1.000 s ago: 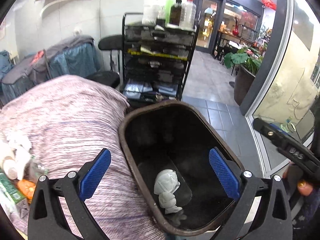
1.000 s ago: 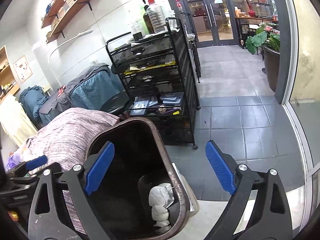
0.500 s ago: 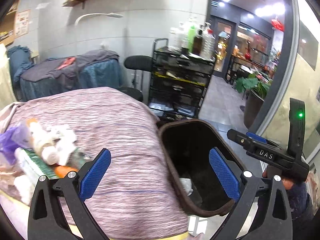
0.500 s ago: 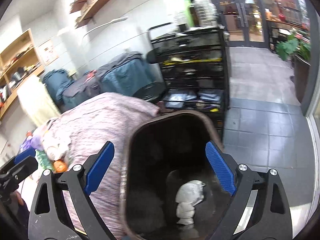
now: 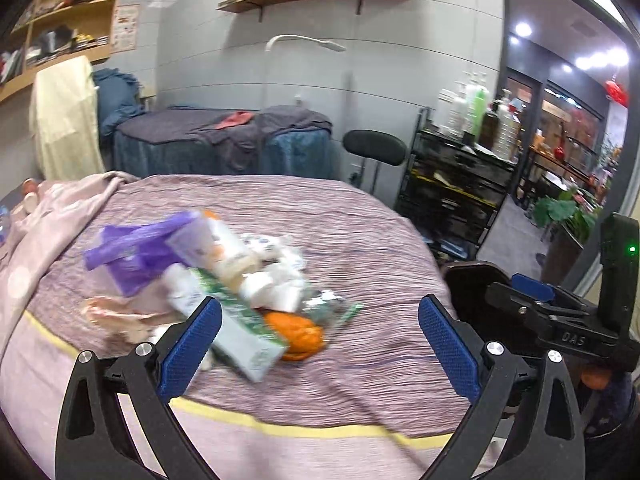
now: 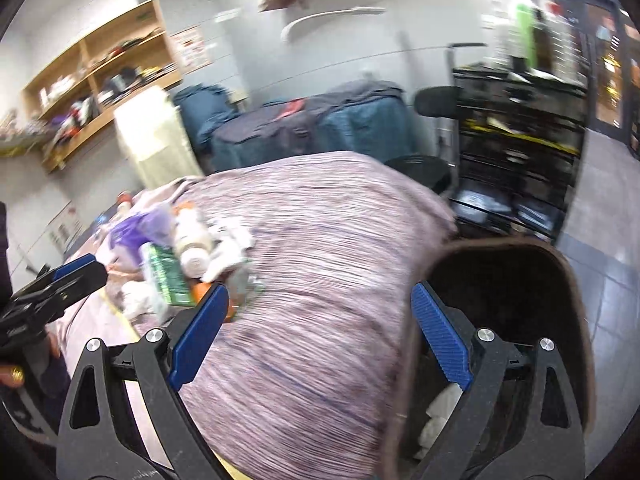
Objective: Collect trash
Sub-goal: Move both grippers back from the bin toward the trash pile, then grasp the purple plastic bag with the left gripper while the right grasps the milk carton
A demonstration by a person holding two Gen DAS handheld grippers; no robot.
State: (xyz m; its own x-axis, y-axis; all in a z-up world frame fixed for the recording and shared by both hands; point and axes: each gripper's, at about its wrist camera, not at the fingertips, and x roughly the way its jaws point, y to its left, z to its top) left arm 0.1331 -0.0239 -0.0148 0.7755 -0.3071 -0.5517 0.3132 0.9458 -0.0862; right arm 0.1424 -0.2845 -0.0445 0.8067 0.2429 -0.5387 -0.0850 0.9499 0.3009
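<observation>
Both cameras have swung left since the earlier frames, off the bin and onto the bed; the left gripper [image 5: 320, 344] hangs with jaws spread wide and empty above the mauve striped bedspread [image 5: 360, 240]; the right gripper [image 6: 320, 336] is likewise agape, holding nothing, straddling the bedspread's edge and the brown bin [image 6: 560, 272]; the trash pile [image 5: 224, 276], blurred, lies on the bedspread just beyond the left gripper: purple bag, white bottle, green carton, orange peel; crumpled white tissue [image 6: 440, 412] sits inside the bin.
</observation>
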